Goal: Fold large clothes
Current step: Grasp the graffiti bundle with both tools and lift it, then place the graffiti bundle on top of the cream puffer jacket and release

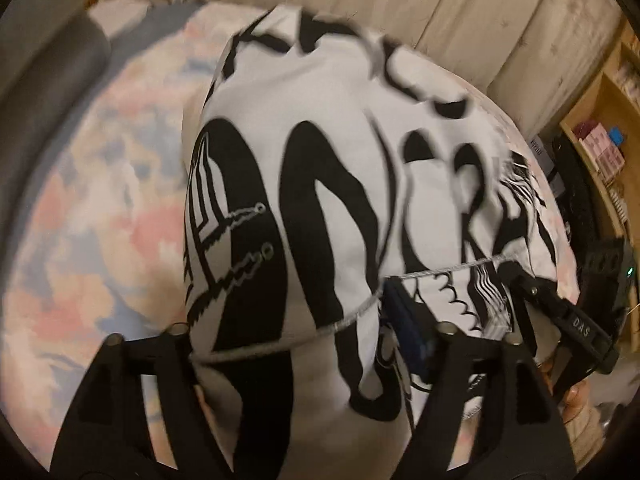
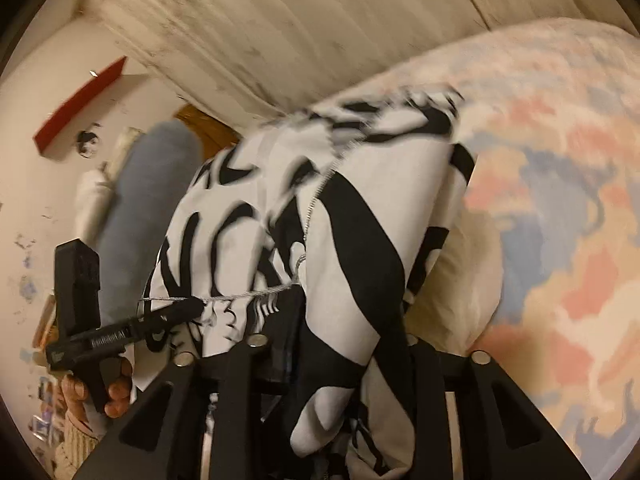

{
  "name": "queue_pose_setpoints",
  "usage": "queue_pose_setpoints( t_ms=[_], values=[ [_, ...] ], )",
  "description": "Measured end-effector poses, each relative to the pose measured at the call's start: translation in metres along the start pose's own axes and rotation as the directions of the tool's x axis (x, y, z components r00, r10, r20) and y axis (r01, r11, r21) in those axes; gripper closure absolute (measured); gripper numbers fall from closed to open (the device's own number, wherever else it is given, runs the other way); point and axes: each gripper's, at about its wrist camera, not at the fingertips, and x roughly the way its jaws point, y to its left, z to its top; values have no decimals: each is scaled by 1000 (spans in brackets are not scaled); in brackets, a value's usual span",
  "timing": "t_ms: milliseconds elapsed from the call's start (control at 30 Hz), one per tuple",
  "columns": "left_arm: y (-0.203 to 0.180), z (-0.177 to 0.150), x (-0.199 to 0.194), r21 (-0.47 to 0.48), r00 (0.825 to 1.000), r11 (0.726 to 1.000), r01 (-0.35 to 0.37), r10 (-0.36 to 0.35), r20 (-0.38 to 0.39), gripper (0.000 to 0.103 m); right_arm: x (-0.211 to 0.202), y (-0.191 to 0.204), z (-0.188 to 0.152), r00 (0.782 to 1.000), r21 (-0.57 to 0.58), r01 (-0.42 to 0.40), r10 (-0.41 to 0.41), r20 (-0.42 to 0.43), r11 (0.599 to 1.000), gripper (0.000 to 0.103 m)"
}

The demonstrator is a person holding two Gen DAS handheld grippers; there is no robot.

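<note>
A white garment with bold black print (image 1: 340, 184) lies spread on a bed with a pastel pink, blue and cream cover (image 1: 92, 200). My left gripper (image 1: 310, 330) is open, its jaws wide apart over the near hem, and cloth lies loosely between them. In the right wrist view the garment (image 2: 360, 184) runs away up the bed cover (image 2: 560, 220). My right gripper (image 2: 360, 342) has a bunch of the cloth hanging between its parted jaws. One of the left gripper's fingers (image 2: 176, 314) rests at the stitched hem. The picture is blurred.
A beige curtain (image 1: 420, 8) hangs behind the bed. A grey-blue bolster (image 2: 148, 200) lies along one side. A wooden shelf unit (image 1: 608, 120) stands to the right, and a red wall shelf (image 2: 80, 104) is mounted beyond. A hand (image 2: 112, 396) in a cream knit sleeve holds the left gripper.
</note>
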Motion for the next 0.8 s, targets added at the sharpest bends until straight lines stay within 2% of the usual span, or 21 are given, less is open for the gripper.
queue_pose_setpoints(
  t_ms=[67,200,300,433,567,633,700,800],
  values=[
    [5,-3,8,6,1000,1000,28,-28,-4,29,13,-9,-5,1000,5,-11,11,-7,1000,64],
    [4,-5,16,14,1000,1000,18,-18,0,26,34,-15,-8,1000,3,12,-12,-5,1000,59],
    [6,-8,14,39,1000,999,-24,23,20,21,45,-20,-9,999,12,45,-45,-11,999,51],
    [-4,-20,-3,71,995,994,-84,81,49,20,40,3,-12,990,-64,139,-141,-32,988,35],
    [-15,-26,-20,98,985,981,-167,162,63,20,29,21,0,974,-120,224,-225,2,967,35],
    [-26,-28,-33,138,971,964,-228,215,101,20,18,25,6,968,-130,249,-246,39,960,35],
    [-40,-29,-52,176,937,930,-322,287,198,20,1,30,11,960,-142,275,-265,87,951,35],
    [-57,-27,-69,194,908,908,-371,311,282,22,-17,56,9,955,-182,282,-258,145,942,35]
  ],
)
